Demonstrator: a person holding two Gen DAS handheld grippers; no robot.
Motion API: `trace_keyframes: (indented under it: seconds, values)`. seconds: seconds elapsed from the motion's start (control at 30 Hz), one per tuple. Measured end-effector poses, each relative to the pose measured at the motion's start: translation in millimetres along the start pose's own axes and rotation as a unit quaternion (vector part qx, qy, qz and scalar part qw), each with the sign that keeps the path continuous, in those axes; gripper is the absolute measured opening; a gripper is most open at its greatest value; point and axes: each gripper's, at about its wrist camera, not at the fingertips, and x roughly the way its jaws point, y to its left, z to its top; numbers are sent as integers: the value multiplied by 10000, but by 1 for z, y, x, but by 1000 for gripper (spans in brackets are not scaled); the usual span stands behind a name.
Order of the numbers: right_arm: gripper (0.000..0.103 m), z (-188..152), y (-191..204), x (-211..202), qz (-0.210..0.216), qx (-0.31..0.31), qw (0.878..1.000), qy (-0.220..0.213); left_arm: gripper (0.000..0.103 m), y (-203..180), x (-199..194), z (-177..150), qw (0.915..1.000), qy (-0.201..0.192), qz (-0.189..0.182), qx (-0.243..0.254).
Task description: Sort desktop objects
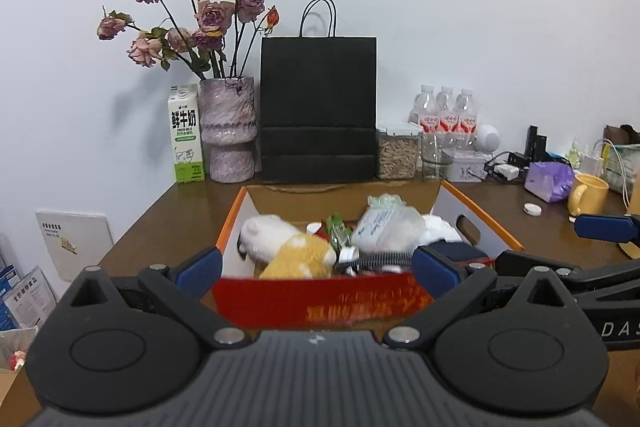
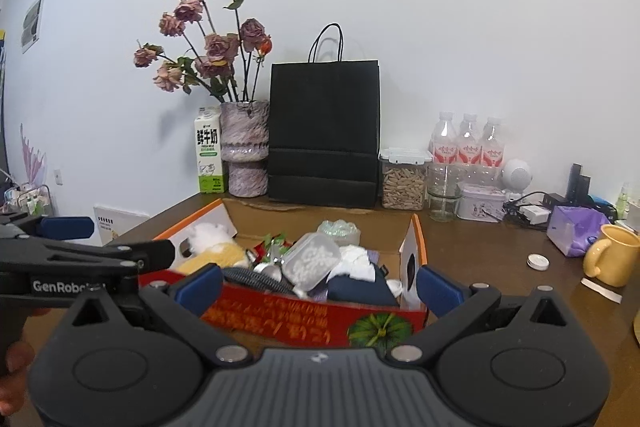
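Step in hand: both grippers hung in front of the cardboard box [image 1: 316, 297], so this looked like a pause between picks; most of the sorting seemed done, since the box was already well filled.
Left gripper [image 1: 316, 267]: jaws stood wide apart with nothing between them, level with the red front wall of the box.
Right gripper [image 2: 320, 285]: jaws likewise wide apart and empty, facing the same front wall from a little further right.
Box contents: a white and yellow plush toy [image 1: 286, 247] lay at the left, a clear plastic container [image 2: 312, 261] of white bits in the middle, with a dark blue item [image 2: 356, 289] and some white cloth beside it.
Box position: it sat on the brown worktop [image 1: 168, 223], in front of the black paper bag [image 1: 318, 111].
Still loose on the worktop: a small white round lid [image 2: 537, 261], a yellow mug [image 2: 610, 255] and a purple tissue pack [image 2: 576, 231] lay well apart from the box on the right side.
Back row: milk carton [image 1: 186, 135], vase of dried roses [image 1: 228, 135], jar of pellets [image 1: 396, 151] and water bottles [image 1: 444, 115] stood along the wall.
Next move, as a guess: the right gripper would need to swing right toward the lid or mug, come down with jaws around it, and close before carrying it to the box.
Risk: the lid was flat and low, so a clean pinch would be hard.
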Motion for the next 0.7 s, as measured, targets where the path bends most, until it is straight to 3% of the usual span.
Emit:
trace_keyframes:
  seconds: [0.37,0.7]
  values:
    - [103,-40,25,-50,33,-74,9995,295,103,5,-41,-45,9987,455,-43,-210]
    - [103,-67,35,-75,32,87,9992,386,103,4,-69,-77,9977,585,179,-305]
